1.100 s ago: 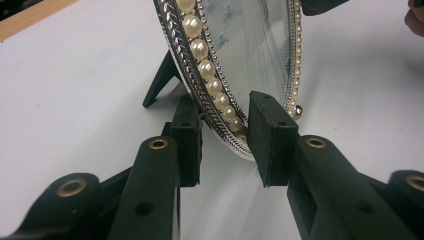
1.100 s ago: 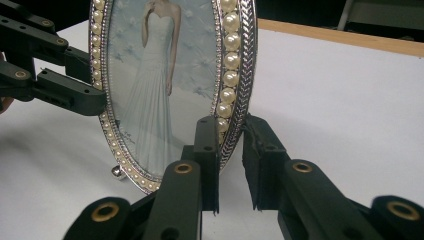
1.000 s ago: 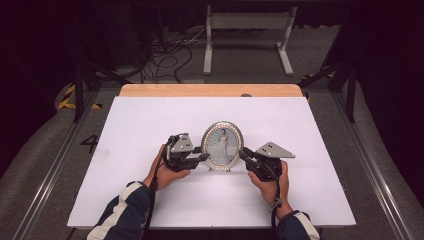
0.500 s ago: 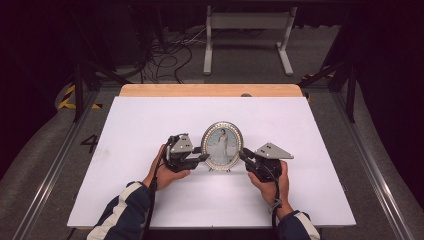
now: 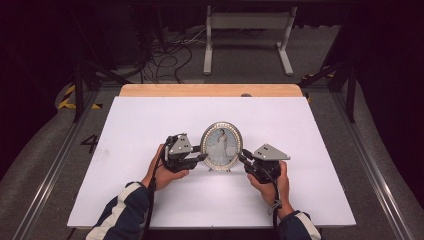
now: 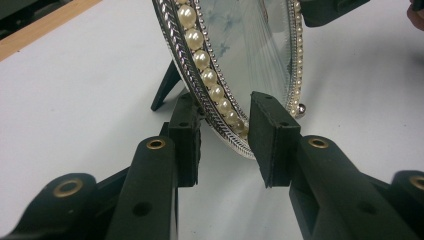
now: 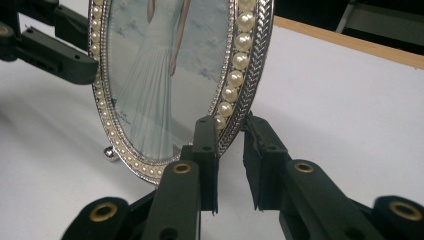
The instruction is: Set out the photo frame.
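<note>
An oval silver picture frame [image 5: 221,145] with a pearl rim and a photo of a figure in a long dress stands upright on the white table [image 5: 150,120]. My left gripper [image 5: 204,156] holds its left edge. In the left gripper view the jaws [image 6: 225,125] are clamped across the pearl rim [image 6: 210,75], one pad behind and one on the glass side. The frame's back leg [image 6: 165,90] rests on the table. My right gripper [image 5: 241,156] holds the right edge, and its jaws [image 7: 230,135] pinch the rim [image 7: 240,65]. The left gripper [image 7: 55,45] shows beyond the frame.
A wooden strip [image 5: 210,90] runs along the table's far edge. Beyond it on the floor lie cables [image 5: 165,55] and the white legs of a stand [image 5: 245,30]. Metal rails [image 5: 50,170] flank the table, and white surface lies open on all sides of the frame.
</note>
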Tool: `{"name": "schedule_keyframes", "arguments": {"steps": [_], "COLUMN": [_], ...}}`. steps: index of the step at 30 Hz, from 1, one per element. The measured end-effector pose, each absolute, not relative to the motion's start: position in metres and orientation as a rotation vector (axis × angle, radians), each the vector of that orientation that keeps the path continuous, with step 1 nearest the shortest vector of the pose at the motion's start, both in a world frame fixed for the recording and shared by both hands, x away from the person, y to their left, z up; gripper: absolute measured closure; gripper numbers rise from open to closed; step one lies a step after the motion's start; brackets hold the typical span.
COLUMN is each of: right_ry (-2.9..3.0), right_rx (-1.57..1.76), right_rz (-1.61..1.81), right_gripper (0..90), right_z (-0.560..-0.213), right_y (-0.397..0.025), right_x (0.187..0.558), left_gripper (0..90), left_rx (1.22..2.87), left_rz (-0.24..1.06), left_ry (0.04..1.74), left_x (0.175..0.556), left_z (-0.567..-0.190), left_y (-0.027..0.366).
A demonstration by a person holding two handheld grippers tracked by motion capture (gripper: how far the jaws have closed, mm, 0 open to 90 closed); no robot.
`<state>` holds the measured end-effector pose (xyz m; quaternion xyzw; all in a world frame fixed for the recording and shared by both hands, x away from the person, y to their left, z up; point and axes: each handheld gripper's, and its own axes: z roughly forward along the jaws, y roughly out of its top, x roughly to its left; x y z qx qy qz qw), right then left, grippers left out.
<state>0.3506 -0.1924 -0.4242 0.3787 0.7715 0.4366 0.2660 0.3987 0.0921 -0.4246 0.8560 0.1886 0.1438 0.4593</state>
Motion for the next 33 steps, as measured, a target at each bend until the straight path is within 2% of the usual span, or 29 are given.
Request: {"name": "schedule_keyframes", "arguments": {"steps": [11, 22, 33], "right_ry": [2.098, 2.115, 2.125], "right_rx": [1.011, 1.008, 0.986], "right_rz": [1.168, 1.177, 1.169], "right_gripper": [73.9, 72.9, 71.6], "right_z": [-0.4244, -0.4252, -0.4243], "right_y": [-0.1936, -0.192, -0.1916], "right_x": [0.3503, 0.3507, 0.3496], "left_gripper": [66.8, 74.0, 71.4], "left_rx": [2.088, 2.101, 2.106], "left_rz": [0.388, 0.389, 0.411], "left_ry": [0.468, 0.464, 0.452], "left_x": [0.3967, 0.3975, 0.395], "left_z": [-0.4206, -0.421, -0.4208], "left_y": [0.0988, 0.1002, 0.0999]}}
